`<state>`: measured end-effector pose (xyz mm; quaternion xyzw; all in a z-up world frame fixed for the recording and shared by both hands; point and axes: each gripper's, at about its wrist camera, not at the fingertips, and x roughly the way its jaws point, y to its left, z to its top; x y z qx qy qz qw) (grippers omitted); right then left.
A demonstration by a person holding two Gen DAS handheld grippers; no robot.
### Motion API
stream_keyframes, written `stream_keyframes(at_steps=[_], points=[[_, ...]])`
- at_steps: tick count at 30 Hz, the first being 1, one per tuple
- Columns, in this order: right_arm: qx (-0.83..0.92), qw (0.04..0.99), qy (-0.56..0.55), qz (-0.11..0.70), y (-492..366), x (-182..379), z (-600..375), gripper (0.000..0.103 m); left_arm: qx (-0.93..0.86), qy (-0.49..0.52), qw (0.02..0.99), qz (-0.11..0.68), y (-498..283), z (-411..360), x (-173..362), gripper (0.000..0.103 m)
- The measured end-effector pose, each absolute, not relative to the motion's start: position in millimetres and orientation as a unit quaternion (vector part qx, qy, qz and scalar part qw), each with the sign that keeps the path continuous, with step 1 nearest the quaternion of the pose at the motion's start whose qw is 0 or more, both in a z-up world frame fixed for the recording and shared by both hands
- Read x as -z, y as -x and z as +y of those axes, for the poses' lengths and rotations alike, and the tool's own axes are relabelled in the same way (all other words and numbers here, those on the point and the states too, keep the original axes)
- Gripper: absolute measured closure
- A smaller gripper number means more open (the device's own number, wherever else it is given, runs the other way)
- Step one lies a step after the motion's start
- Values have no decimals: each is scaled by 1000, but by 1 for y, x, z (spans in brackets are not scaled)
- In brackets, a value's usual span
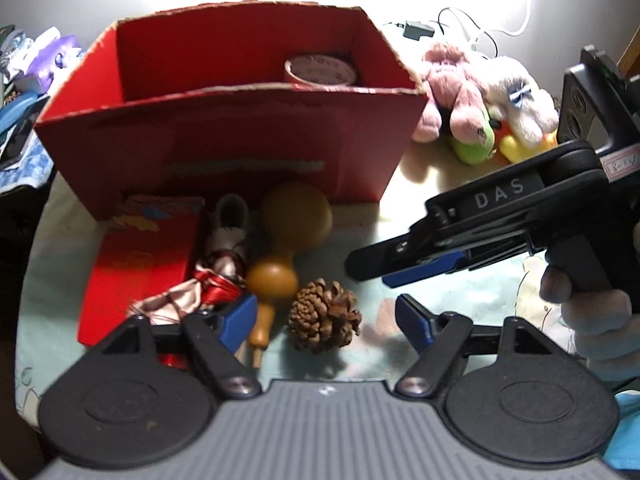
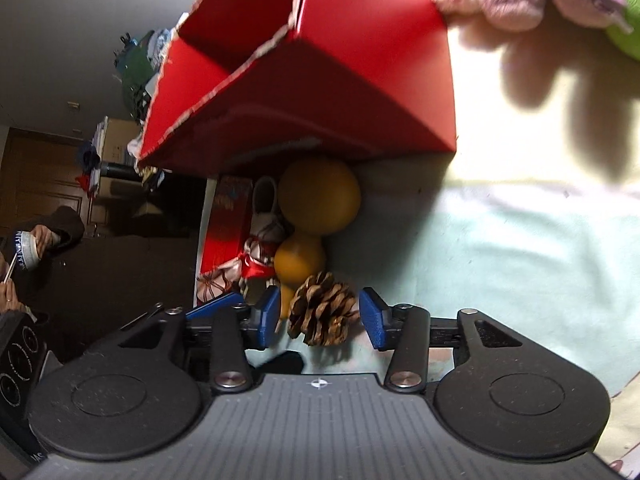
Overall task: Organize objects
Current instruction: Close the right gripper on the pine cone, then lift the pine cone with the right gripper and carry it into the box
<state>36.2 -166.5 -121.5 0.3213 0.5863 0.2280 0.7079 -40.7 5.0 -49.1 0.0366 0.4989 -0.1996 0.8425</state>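
Right hand-held gripper (image 2: 320, 318) straddling pine cone (image 2: 322, 309), gourd (image 2: 316, 208) beside

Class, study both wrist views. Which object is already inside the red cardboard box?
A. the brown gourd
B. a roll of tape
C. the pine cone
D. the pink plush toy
B: a roll of tape shows over the near wall of the red cardboard box, while the pine cone, gourd and pink plush toy all lie outside it on the table.
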Motion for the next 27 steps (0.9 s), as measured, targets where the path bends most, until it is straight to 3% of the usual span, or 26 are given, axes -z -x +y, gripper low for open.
stream_keyframes(at_steps=[4, 17, 27], points=[[-224, 702, -322, 594, -37, 126, -162, 49, 208, -30, 834, 510, 40, 4, 60, 27], [-213, 684, -332, 613, -36, 137, -165, 51, 211, -26, 821, 529, 30, -1, 85, 50], [-185, 716, -335, 583, -21, 110, -201, 55, 270, -54, 808, 520, 28, -19, 69, 53]])
